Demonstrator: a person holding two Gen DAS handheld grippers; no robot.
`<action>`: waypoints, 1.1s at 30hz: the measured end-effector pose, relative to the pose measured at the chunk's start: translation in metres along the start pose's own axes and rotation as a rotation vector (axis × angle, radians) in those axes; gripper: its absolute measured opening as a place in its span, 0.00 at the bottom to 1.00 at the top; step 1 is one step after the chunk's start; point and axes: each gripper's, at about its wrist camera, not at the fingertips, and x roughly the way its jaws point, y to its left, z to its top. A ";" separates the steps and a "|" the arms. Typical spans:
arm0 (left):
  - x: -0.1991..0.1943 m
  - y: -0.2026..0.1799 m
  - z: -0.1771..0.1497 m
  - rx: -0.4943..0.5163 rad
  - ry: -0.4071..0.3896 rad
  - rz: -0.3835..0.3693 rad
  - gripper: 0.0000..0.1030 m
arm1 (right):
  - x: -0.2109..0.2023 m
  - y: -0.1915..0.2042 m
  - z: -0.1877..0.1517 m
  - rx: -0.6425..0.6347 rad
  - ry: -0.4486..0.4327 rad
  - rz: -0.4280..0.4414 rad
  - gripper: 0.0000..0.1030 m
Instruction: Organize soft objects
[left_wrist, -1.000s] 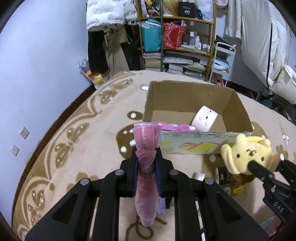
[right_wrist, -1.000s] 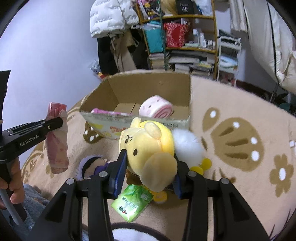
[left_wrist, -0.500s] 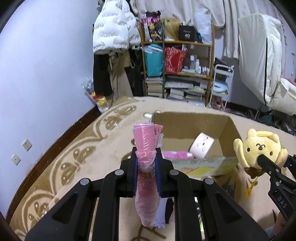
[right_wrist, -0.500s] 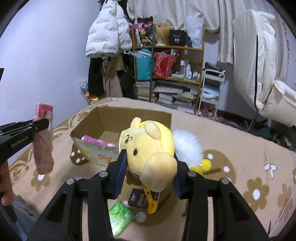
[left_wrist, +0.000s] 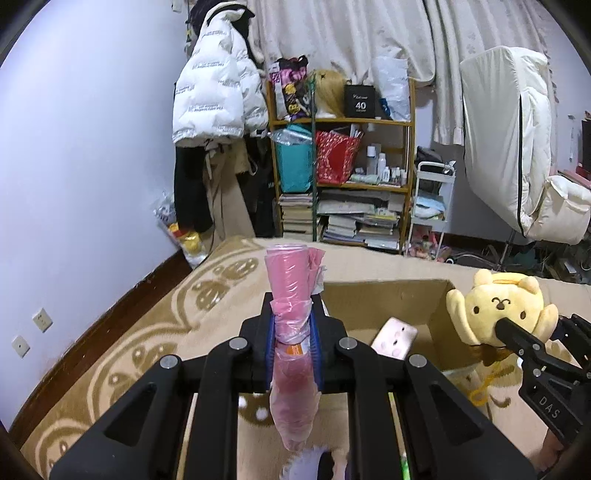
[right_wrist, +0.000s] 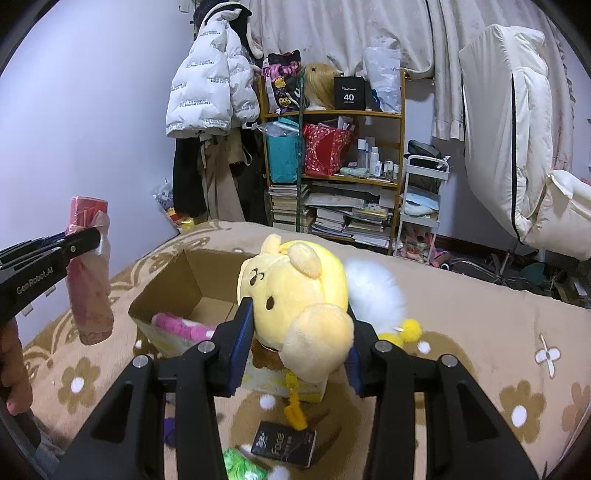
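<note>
- Pink roll (left_wrist: 291, 332): a roll of pink plastic bags, held upright in the air above the rug (left_wrist: 129, 354), its lower end hanging below the fingers; in the right wrist view it appears at far left (right_wrist: 90, 280), to the left of the box.
- Left gripper (left_wrist: 292, 347): clenched on the pink roll about midway along its length, blue pads pressing from both sides.
- Yellow plush (right_wrist: 299, 314): a round yellow toy with small ears and a dark embroidered face, held in the air in front of the box; a yellow cord dangles beneath it. Seen from the left wrist view it faces the camera at right (left_wrist: 496, 310).
- Right gripper (right_wrist: 299, 347): grasping the yellow plush, one finger at each side of its body.
- Box (right_wrist: 166, 291): open cardboard, resting on the rug, holding a pink-and-white soft item (right_wrist: 181, 325) and a pale roll-shaped plush (left_wrist: 394, 338).
- White fluff (right_wrist: 373, 291): behind the plush, to its right; whether it touches cannot be told.
- Black packet (right_wrist: 284, 448) and green packet (right_wrist: 242, 467): on the rug below the right gripper.
- Shelf (left_wrist: 343, 177): against the far wall, stacked with books and bags; a white jacket (left_wrist: 214, 96) hangs to its left.
</note>
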 end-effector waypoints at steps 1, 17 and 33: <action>0.002 -0.001 0.002 0.002 -0.005 -0.002 0.14 | 0.002 0.000 0.001 0.003 -0.004 0.004 0.44; 0.035 -0.011 0.013 -0.001 -0.029 -0.042 0.15 | 0.040 -0.003 0.013 0.011 -0.009 0.033 0.44; 0.087 -0.016 0.003 -0.064 0.117 -0.089 0.19 | 0.076 -0.009 0.001 0.042 0.039 0.080 0.45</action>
